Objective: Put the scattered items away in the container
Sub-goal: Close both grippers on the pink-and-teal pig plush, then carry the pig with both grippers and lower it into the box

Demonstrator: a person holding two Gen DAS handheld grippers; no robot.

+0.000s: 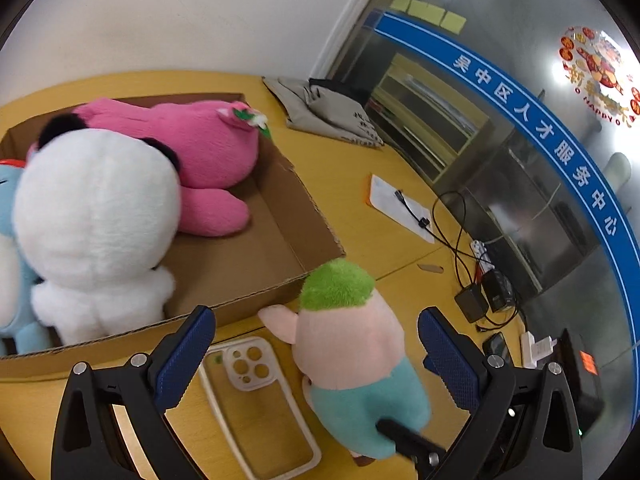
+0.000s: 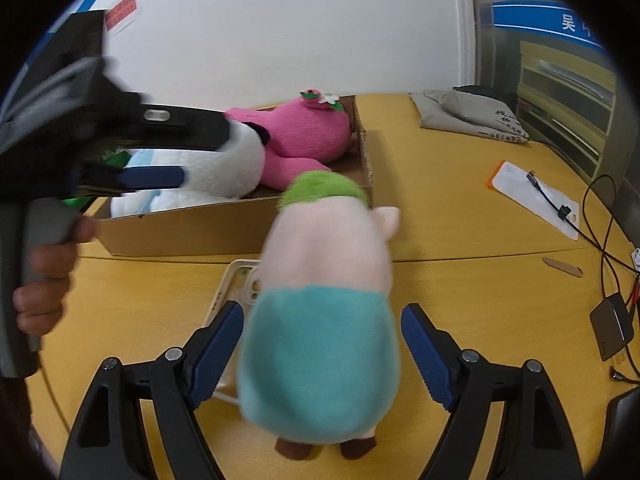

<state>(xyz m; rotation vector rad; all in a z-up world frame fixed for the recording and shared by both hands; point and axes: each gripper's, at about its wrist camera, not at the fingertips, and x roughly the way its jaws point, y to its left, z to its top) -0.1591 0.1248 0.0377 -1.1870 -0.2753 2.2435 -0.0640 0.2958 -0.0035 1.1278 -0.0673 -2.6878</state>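
green-haired plush doll [image 2: 320,320] upright on worktop [image 2: 460,280], light, soft, squashy; grip teal belly. right hand-held gripper [image 2: 322,354] wide, straddling it, pads apart. left hand-held gripper [image 1: 316,354] wide, empty.

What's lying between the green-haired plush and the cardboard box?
A clear phone case, flat on the table beside the green-haired plush, just before the cardboard box; left wrist view.

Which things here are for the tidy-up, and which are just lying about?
For the job:
- cardboard box
- pink plush, panda plush, blue plush, inside it
- green-haired plush, on the table
- clear phone case, perhaps

Lying about:
- grey cloth bag
- white card
- cables
- black adapter
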